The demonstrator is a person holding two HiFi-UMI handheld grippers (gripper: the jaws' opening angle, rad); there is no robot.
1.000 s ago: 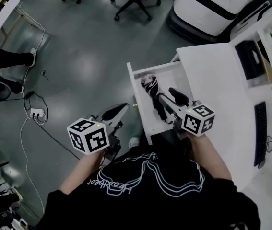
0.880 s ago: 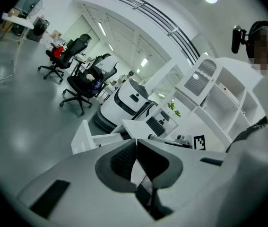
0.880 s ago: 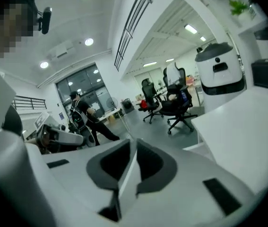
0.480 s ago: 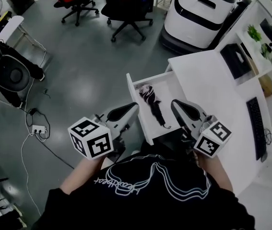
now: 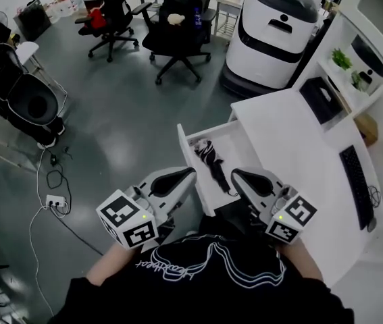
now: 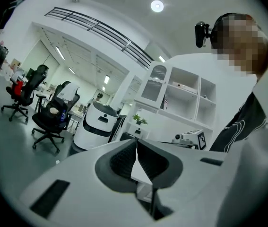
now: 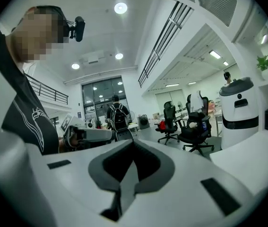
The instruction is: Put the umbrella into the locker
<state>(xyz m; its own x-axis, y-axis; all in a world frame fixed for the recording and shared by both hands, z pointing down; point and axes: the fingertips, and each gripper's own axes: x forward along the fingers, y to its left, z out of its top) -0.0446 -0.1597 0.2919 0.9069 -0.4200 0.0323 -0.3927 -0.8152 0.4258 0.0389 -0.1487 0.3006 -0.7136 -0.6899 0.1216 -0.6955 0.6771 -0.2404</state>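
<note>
A black folded umbrella lies lengthwise in the open white drawer of the white desk. My left gripper hovers just left of the drawer's front corner, shut and empty. To the right of the drawer's near end is my right gripper, also shut with nothing in it. Neither gripper touches the umbrella. In the left gripper view the left gripper has its pads meeting at the tips. The right gripper shows the same in the right gripper view, with the room beyond.
A white rounded machine stands on the floor beyond the desk. Office chairs are further back. A keyboard and a dark screen sit on the desk. A power strip with cables lies on the grey floor at left.
The right gripper has left the umbrella in the drawer, drawn back and shut. Both grippers have risen and turned. The head view now takes in more of the room.
</note>
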